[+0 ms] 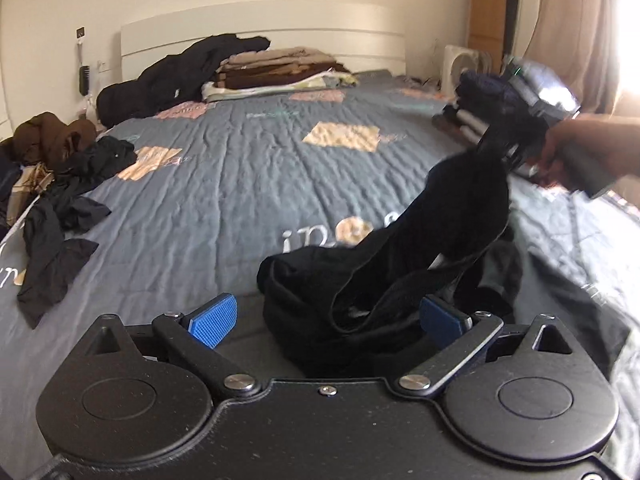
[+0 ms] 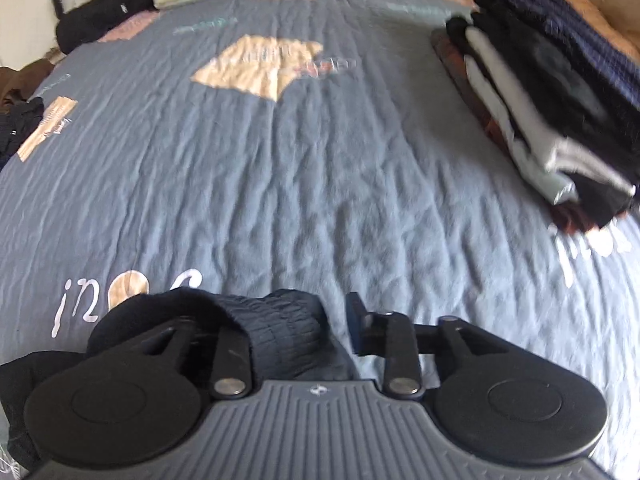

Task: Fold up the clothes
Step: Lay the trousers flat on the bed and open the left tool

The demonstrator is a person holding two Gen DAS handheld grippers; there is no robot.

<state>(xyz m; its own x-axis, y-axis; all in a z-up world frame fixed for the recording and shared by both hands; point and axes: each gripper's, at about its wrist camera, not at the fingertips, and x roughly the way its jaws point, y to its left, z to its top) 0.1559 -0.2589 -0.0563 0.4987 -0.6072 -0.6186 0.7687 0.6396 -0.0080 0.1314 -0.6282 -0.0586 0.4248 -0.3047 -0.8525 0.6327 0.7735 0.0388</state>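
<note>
Laying a black garment [image 1: 360, 280] down on the grey-blue bedspread [image 1: 224, 184] is, we are judging, the step in hand: most of it is already bunching on the bed just ahead of our left gripper [image 1: 324, 316], while one end is rising in a taut strip toward our right gripper [image 1: 494, 142], which is blurred at the right of that view. We are holding the left jaws spread wide, the blue pads standing on either side of the cloth and pressing on nothing. In the right wrist view the right gripper [image 2: 316, 320] is showing its jaws partly apart, with the ribbed waistband [image 2: 276, 332] draped over the left finger and filling the gap; the right pad is standing clear of the fabric, so we are reading the grip as loosened, the cloth hanging on the finger and not pinched. A folded stack [image 2: 560, 100] is sitting at the right side of the bed and unfolded clothes [image 1: 60, 200] are lying at the left edge. Next, we are thinking, the raised end needs freeing and spreading flat, then fresh holds at two corners before any fold.
</note>
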